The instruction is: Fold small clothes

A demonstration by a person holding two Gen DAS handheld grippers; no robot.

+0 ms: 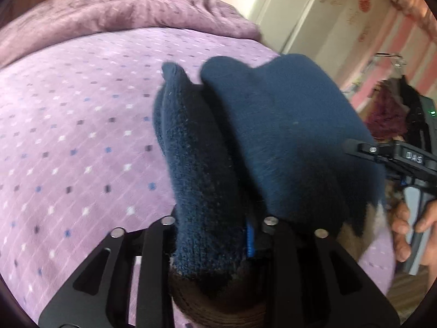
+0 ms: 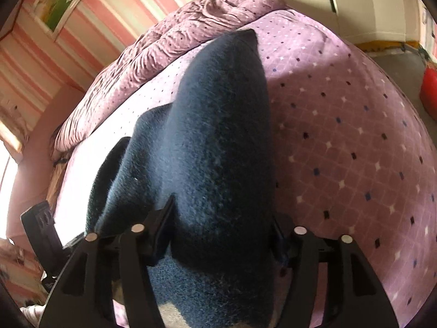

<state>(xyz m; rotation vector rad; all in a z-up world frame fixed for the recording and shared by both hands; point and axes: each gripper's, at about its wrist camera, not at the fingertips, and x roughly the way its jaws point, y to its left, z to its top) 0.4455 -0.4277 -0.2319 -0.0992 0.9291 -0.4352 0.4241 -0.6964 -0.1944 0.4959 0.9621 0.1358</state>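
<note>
Both sets of jaws clamped on one navy knit garment (image 1: 286, 136): left gripper (image 1: 218, 235) on a bunched fold, right gripper (image 2: 221, 235) on the far side. Held up off the bed (image 1: 68, 136), hanging between. Risk, probably: bulky fleece slipping from a shallow bite, or the fold twisting on uneven pulls. Beyond, wide open sheet; rumpled quilt (image 1: 123, 13) at the far edge, bedside drop to the right.

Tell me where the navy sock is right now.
The navy sock hangs above the purple dotted bedspread, gripped by both the left hand-held gripper and the right hand-held gripper. It fills the centre of each wrist view.
</note>
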